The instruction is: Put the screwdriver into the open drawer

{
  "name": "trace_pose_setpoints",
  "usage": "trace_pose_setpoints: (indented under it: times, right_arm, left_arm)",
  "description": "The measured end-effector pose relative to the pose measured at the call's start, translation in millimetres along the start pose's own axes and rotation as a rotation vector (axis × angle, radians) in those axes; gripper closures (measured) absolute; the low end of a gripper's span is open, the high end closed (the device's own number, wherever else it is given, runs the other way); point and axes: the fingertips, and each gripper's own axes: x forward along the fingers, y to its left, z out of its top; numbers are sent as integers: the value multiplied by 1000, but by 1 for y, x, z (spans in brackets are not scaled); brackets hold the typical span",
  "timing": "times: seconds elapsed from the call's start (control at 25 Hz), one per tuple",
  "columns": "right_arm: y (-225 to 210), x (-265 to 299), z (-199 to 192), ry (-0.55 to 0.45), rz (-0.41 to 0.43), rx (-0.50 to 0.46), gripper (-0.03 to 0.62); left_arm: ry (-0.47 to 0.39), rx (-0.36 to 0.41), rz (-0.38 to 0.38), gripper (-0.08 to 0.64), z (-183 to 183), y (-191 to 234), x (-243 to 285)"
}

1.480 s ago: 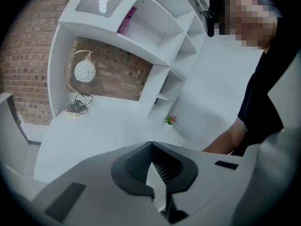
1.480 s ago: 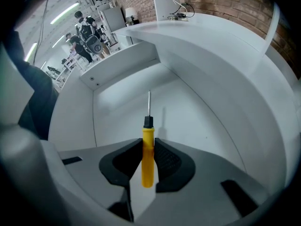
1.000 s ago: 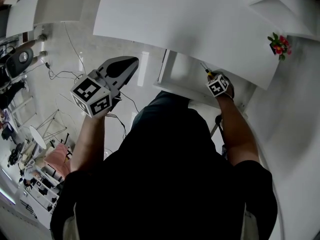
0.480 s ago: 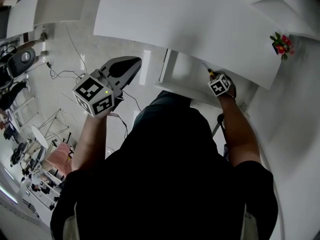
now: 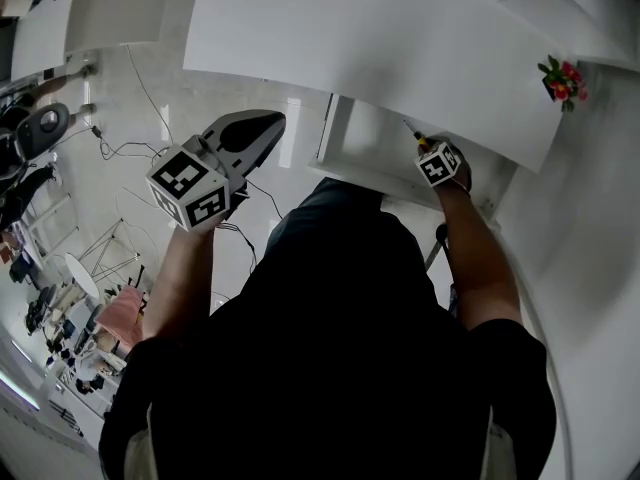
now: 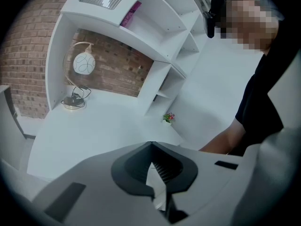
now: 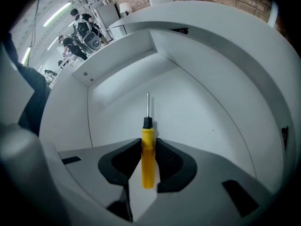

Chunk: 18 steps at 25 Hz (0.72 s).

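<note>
A yellow-handled screwdriver [image 7: 147,159] with a black collar and a thin steel shaft is clamped between the jaws of my right gripper [image 7: 148,147], its tip pointing into the open white drawer [image 7: 117,86]. In the head view the right gripper [image 5: 428,149] hangs over the drawer [image 5: 365,138] under the desk's edge, with the screwdriver [image 5: 416,138] sticking out ahead of it. My left gripper [image 5: 268,123] is held up at the left, away from the drawer. Its jaws meet at the tips with nothing between them [image 6: 151,145].
The white desk top [image 5: 370,38] spans the top of the head view, with a small flower pot [image 5: 560,80] at its right end. A lamp [image 6: 79,74] and white shelves [image 6: 164,36] stand on the desk. Cables [image 5: 125,148] trail over the floor at the left.
The right gripper with the screwdriver has shifted slightly up and forward over the drawer. The left gripper has stayed nearly in place.
</note>
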Motion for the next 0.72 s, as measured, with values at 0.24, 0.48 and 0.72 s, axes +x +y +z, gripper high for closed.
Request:
trace_pose_setpoints:
  times: [0.24,0.48,0.72]
  right_arm:
    - [0,-5,0,-18,-2,9,465]
    - [4,-27,5,-56,3,33,470]
    - [10,-52,8,-96,-9,39,472]
  left_arm:
    - [1,0,-2,543,-2,-3,-3]
    - [-11,20,-26,543,5,-14,0]
    - [-26,45,-45,543,14,-31,-2]
